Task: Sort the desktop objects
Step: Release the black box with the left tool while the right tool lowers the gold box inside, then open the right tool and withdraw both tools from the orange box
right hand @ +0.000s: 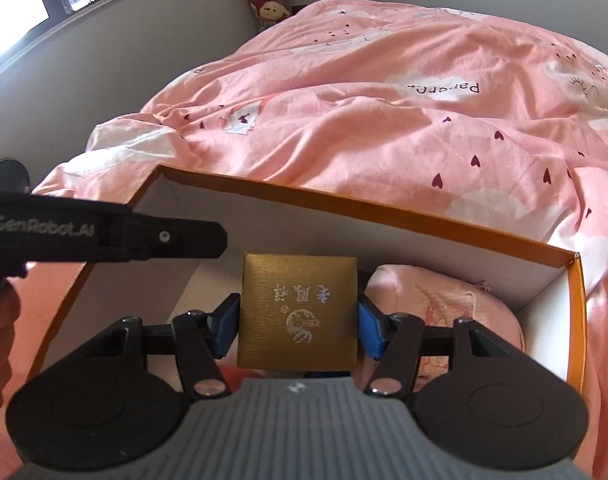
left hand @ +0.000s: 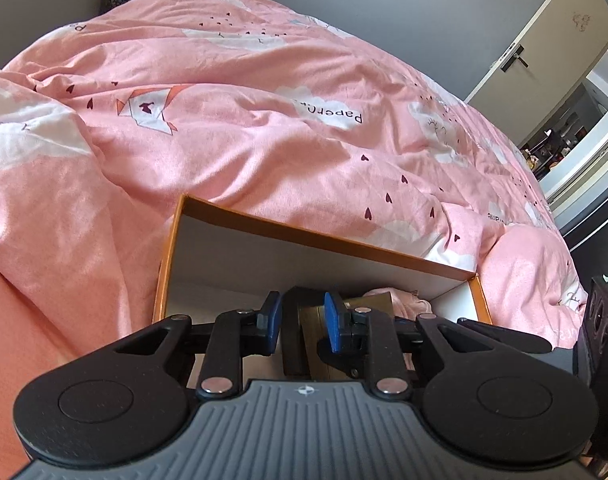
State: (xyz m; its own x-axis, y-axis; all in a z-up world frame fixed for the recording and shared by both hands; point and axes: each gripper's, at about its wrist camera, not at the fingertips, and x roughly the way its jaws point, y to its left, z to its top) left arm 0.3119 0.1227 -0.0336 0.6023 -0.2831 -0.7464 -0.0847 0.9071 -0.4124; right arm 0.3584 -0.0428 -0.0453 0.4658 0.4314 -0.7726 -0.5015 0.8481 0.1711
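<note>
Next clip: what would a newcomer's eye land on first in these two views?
First, the gold box with pale characters on its lid, clamped in the right tongs over the open orange-rimmed carton. Behind the carton, the rumpled pink quilt with dark hearts and white clouds fills most of both views. A pink pouch lies inside the carton at the right; the left tongs hang over it holding nothing.

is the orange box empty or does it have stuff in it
Not empty: a pink pouch lies inside the orange box.
</note>
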